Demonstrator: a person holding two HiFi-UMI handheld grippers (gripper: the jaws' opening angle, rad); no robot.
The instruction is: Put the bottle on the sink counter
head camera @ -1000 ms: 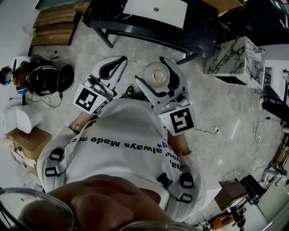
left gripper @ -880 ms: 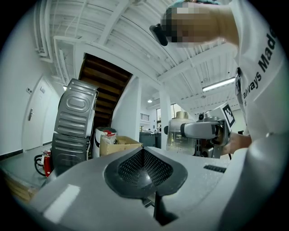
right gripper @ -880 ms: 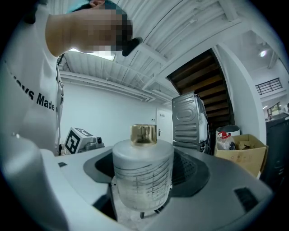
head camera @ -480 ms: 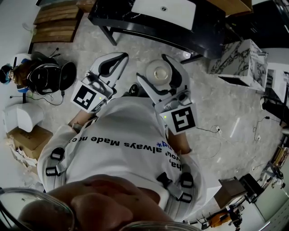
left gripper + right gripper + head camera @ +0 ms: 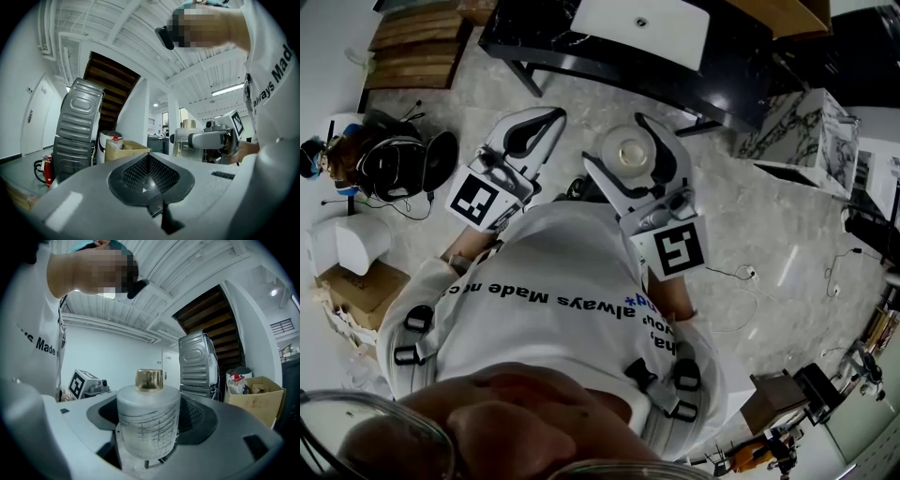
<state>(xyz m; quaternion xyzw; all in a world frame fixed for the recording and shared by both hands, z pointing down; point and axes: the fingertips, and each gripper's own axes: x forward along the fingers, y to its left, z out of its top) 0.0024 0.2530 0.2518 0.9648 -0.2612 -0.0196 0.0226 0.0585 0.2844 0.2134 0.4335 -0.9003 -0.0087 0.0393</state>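
My right gripper (image 5: pixel 617 145) is shut on a frosted bottle (image 5: pixel 628 153) with a gold cap, held upright over the floor in front of the person's chest. In the right gripper view the bottle (image 5: pixel 148 420) stands between the jaws of that gripper (image 5: pixel 148 432). To its left hangs my left gripper (image 5: pixel 551 120), shut and empty, and the left gripper view shows its closed jaws meeting with nothing between them, the left gripper (image 5: pixel 149 174) pointing level. The bottle (image 5: pixel 185 140) is also seen there at the right. The black sink counter (image 5: pixel 544 37) with a white basin (image 5: pixel 642 26) lies ahead, at the top.
A marble block (image 5: pixel 792 117) stands right of the counter. Wooden steps (image 5: pixel 412 47) are at the top left. A bag and headset (image 5: pixel 394 164), a white container (image 5: pixel 347 246) and a cardboard box (image 5: pixel 356 291) sit on the floor at left. A grey appliance (image 5: pixel 77 131) stands by the stairs.
The counter and basin have slid slightly down and right in the head view. Both grippers and the bottle keep nearly the same place before the chest.
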